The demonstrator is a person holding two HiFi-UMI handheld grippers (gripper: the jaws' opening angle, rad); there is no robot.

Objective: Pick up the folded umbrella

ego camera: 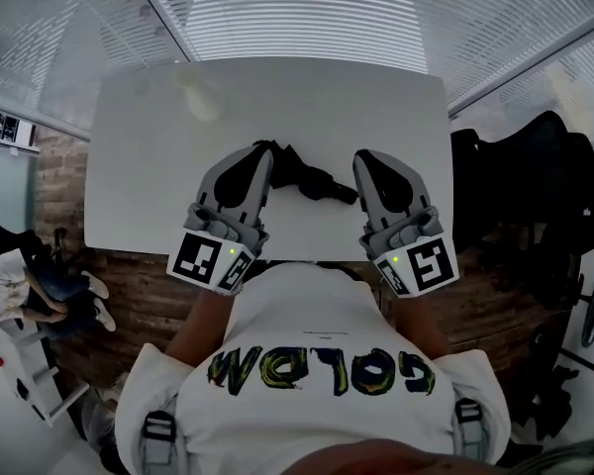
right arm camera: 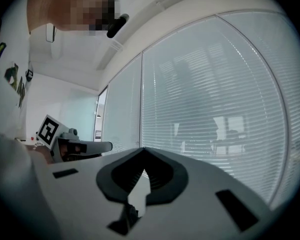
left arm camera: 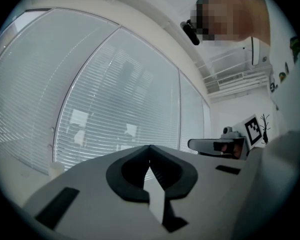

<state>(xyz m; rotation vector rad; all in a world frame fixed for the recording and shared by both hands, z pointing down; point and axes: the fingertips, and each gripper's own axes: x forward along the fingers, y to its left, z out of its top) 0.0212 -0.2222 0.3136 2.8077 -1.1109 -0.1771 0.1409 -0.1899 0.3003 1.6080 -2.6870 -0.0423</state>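
Over the white table (ego camera: 148,156), the left gripper (ego camera: 261,156) and right gripper (ego camera: 366,161) both have jaws pressed together, holding nothing. Between their tips the black folded umbrella (ego camera: 309,178) lies on the table, its long axis running left to right, the right end angled slightly toward the person.

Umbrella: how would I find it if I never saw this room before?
Find the white rectangular table in front of the window blinds. On its near half, between the grey left gripper and the grey right gripper, lies the black folded umbrella. It is the only dark, crumpled fabric thing on that white top.
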